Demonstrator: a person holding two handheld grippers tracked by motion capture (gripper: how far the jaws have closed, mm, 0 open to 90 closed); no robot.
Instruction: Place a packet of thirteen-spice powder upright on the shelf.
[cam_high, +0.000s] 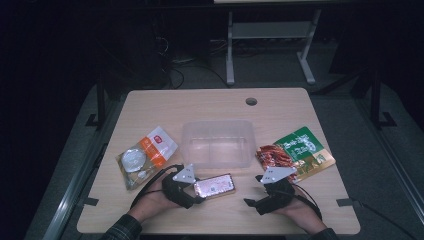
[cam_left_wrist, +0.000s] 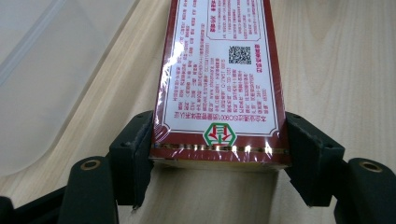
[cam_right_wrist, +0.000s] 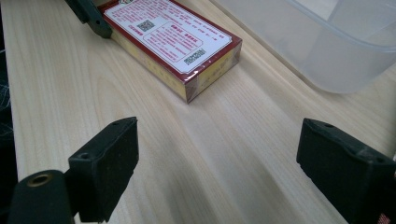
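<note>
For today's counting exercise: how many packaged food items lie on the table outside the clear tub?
3. A red-edged box lies before the tub, between the left gripper's jaws; an orange-white pouch lies left of the tub; a green-red bag lies right. None seems hidden.

Dim room, grey floor. Light wood table at frame centre. White desk frame at top, cables beside it.

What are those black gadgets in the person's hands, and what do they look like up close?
Each gripper, left and right, is a chunky black tool with two blocky black jaws, brass-coloured screw holes, a grey three-cornered plate on top and a trailing black cable. The person's left cuff looks plaid.
</note>
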